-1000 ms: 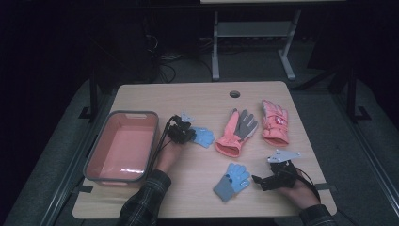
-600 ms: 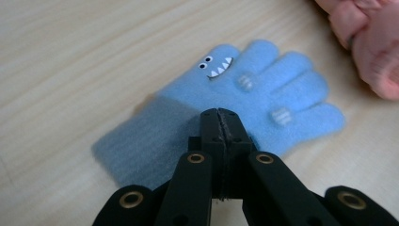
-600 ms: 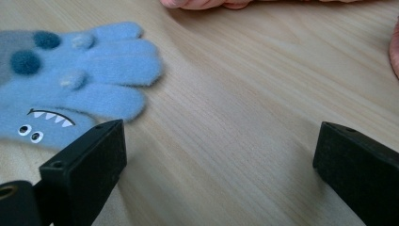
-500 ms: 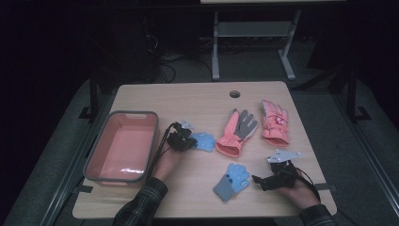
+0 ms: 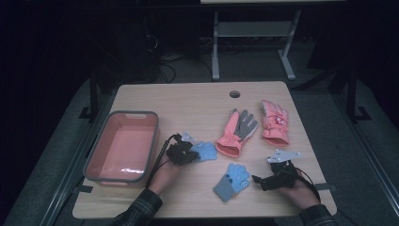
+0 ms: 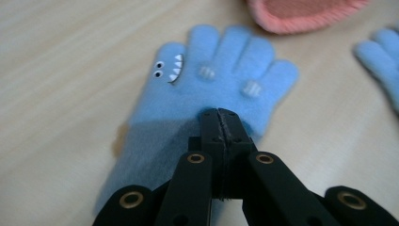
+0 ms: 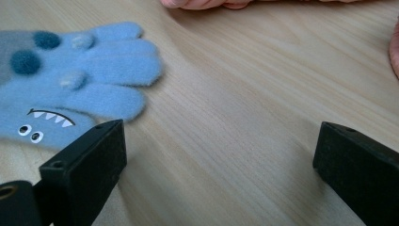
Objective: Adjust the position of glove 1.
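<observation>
Nearest the person, the right gripper (image 5: pixel 259 179) sits low on the table (image 5: pixel 197 101) with its jaws spread wide and nothing between them. In the right gripper view, the second blue glove (image 7: pixel 70 89) lies just off the left jaw, fingers pointing across toward the bare wood in the gap. So that glove is right beside the right hand, not the left.

A bit further in, the left gripper (image 5: pixel 188 151) has its jaws pressed tight together on the first blue glove (image 6: pixel 207 89), pinching fabric around the palm. The glove's long axis runs straight away from the jaws, cuff nearest, fingers fanned out ahead, with its little monster face on the thumb side. My guess is it's headed for the pink bin (image 5: pixel 109 149), which sits just to the left of that hand, so the drag would go sideways across the glove's length.

Compared with a second back, the left gripper and its glove have slid slightly toward the person, and the right one hasn't budged.

Farther off lie the pink-and-grey glove (image 5: pixel 237 132) and the pink glove (image 5: pixel 274 121), side by side but apart.
</observation>
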Demonstrator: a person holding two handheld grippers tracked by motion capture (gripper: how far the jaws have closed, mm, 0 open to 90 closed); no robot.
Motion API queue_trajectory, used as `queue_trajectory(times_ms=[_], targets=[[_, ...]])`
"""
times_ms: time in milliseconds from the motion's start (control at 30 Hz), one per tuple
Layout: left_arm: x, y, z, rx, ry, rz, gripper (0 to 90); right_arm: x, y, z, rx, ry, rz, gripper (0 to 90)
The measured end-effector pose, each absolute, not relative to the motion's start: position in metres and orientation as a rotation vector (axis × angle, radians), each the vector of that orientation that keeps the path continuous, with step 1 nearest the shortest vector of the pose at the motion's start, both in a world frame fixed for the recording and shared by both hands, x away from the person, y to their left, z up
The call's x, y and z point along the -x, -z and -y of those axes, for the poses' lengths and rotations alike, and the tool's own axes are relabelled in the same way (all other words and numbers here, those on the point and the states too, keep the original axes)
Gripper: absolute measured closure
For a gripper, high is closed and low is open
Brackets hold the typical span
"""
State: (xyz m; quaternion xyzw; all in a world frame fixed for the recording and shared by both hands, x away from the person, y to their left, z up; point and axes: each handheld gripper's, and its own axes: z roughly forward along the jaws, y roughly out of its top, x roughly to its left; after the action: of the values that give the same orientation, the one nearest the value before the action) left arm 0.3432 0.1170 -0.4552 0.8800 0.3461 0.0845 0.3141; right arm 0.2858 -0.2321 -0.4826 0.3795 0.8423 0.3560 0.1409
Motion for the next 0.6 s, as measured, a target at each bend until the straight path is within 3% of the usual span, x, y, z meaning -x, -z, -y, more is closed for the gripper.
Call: queue_trajectory(times_ms=[367, 600], targets=[[-0.313, 0.457, -0.112, -2.284, -0.1, -0.875, 89.4, -0.286, 0.483, 0.232, -1.096, -1.028, -2.432, 2.5], [-0.306, 0.453, -0.108, -2.283, -0.102, -0.819, 88.1, -0.286, 0.483, 0.232, -1.095, -1.028, -2.432, 2.5]])
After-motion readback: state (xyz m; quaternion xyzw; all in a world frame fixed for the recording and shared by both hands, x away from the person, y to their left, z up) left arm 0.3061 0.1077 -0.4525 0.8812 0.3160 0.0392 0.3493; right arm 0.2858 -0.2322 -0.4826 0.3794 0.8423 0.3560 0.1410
